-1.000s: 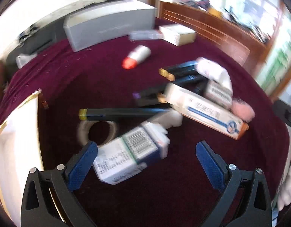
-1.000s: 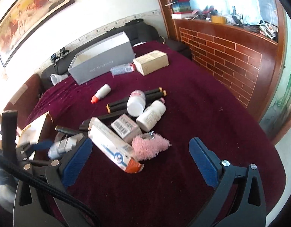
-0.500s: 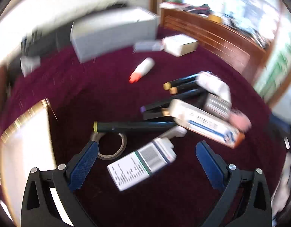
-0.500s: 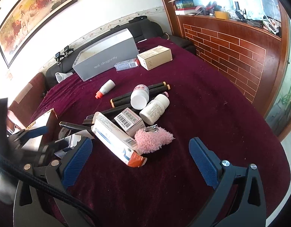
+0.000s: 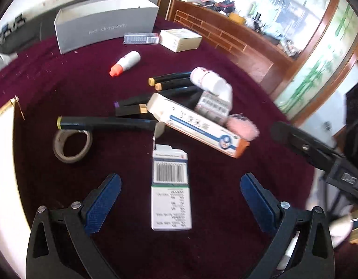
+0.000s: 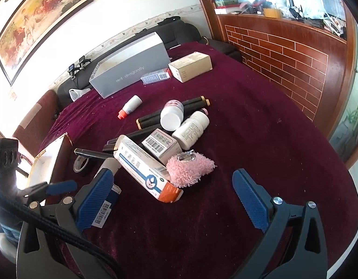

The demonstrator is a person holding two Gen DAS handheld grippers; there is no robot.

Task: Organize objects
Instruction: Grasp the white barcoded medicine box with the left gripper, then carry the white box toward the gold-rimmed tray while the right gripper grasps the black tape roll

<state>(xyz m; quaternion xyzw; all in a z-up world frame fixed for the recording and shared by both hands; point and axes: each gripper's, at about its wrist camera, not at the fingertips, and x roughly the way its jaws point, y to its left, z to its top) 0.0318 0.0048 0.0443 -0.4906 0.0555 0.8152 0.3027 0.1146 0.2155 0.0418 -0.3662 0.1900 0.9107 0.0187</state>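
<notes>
From the left wrist, the left gripper [image 5: 179, 200] is spread wide, empty, with the white barcode box [image 5: 170, 186] lying flat between its fingers, touching neither. Beyond it lies the long blue-striped box [image 5: 197, 125].

From the right wrist, the right gripper [image 6: 172, 200] gapes open, empty; the pink puff [image 6: 189, 166] and long box [image 6: 146, 169] lie just ahead.

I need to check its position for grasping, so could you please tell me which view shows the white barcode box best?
The left wrist view: the white barcode box lies whole between the open left gripper fingers. In the right wrist view, the right gripper finger largely hides it.
</notes>
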